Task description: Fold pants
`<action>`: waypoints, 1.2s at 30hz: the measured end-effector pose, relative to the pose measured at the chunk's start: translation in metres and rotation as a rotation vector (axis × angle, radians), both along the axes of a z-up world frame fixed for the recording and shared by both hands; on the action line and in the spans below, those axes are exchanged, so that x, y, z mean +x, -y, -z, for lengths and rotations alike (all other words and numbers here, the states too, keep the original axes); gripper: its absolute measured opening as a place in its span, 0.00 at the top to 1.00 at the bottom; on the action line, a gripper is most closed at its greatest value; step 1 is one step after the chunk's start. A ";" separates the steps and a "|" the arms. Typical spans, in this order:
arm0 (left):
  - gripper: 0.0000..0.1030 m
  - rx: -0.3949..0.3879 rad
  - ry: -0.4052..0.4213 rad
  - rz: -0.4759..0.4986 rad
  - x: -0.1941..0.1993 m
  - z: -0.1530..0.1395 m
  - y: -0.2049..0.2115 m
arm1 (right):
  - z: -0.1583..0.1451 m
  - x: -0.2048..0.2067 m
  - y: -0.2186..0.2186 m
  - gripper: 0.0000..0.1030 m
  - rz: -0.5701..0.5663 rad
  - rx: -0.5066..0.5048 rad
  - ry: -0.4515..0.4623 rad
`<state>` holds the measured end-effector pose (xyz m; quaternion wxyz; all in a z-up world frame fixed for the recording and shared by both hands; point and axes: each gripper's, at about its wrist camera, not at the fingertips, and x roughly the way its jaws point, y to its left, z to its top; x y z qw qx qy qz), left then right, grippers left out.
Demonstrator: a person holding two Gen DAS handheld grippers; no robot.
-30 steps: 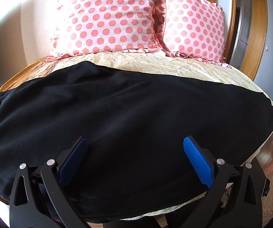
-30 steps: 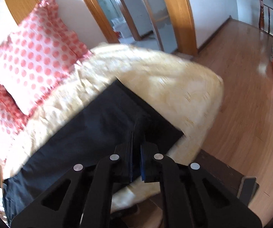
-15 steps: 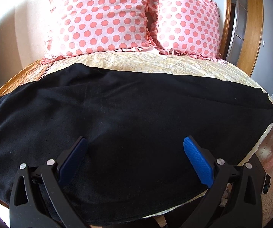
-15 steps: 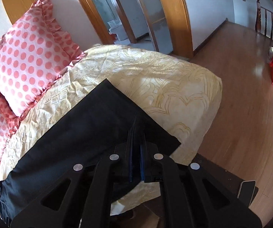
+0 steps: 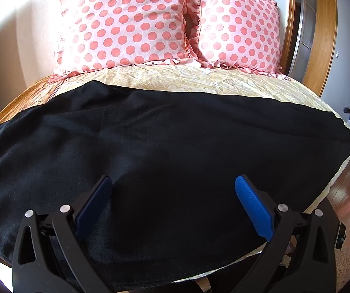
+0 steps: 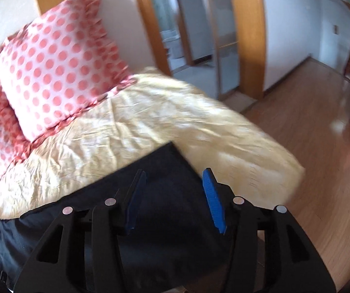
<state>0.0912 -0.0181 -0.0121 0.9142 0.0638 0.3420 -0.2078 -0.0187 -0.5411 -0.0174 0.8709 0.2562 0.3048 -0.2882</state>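
The black pants (image 5: pixel 165 151) lie spread flat across the yellow bedspread (image 5: pixel 199 80), running from 9 o'clock to 3 o'clock in my left view, with the two pink dotted pillows (image 5: pixel 126 22) well behind them at 12. I judge the cloth soft, limp and light — it will sag and slide on itself instead of holding a crease, so I would take it at a hem corner or an edge where the layers stack, not in the middle of a panel. My left gripper (image 5: pixel 172 202) hangs over the near part of the fabric with its jaws spread wide and nothing pinched between the blue pads (image 5: pixel 253 207). My right gripper (image 6: pixel 173 200) is at the leg end, the hem corner (image 6: pixel 172 146) showing at about 12 o'clock just beyond the tips; its jaws are opening, the cloth lying below and between them — I see no fold caught by either pad. The right view is blurred, so contact with the fabric is hard to tell.
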 end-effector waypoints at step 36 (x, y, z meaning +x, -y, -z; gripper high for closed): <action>0.02 0.024 -0.015 -0.004 0.008 0.002 0.008 | 0.012 0.030 0.006 0.40 0.134 -0.261 -0.196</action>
